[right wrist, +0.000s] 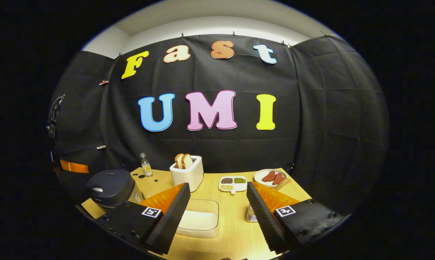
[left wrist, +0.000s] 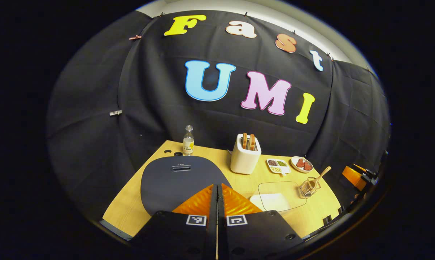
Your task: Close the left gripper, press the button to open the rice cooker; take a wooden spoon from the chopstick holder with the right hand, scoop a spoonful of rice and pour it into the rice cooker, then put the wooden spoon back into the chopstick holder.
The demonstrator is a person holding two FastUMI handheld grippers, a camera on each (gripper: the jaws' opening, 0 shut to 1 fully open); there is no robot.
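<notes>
Left gripper [left wrist: 217, 187], fingers pressed together, hovers at lower centre over the dark domed rice cooker [left wrist: 181, 180]; its view catches the wooden spoon [left wrist: 320, 176] in the wire chopstick holder [left wrist: 308, 188]. Right gripper [right wrist: 217, 202] spread, framing the clear rice box [right wrist: 200, 218].

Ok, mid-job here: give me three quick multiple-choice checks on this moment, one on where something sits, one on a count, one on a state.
1. Where is the wooden spoon?
A. in the chopstick holder
B. in the rice cooker
C. on the plate

2. How many bread slices stand in the toaster?
A. one
B. two
C. four

3. How do the left gripper fingers stand?
A. wide apart
B. pressed together
C. around the spoon

Key: 1 A, its handle sticks up out of the holder. 2 B, two slices show above the slots. 3 B, no gap shows between them above the closed cooker lid.
</notes>
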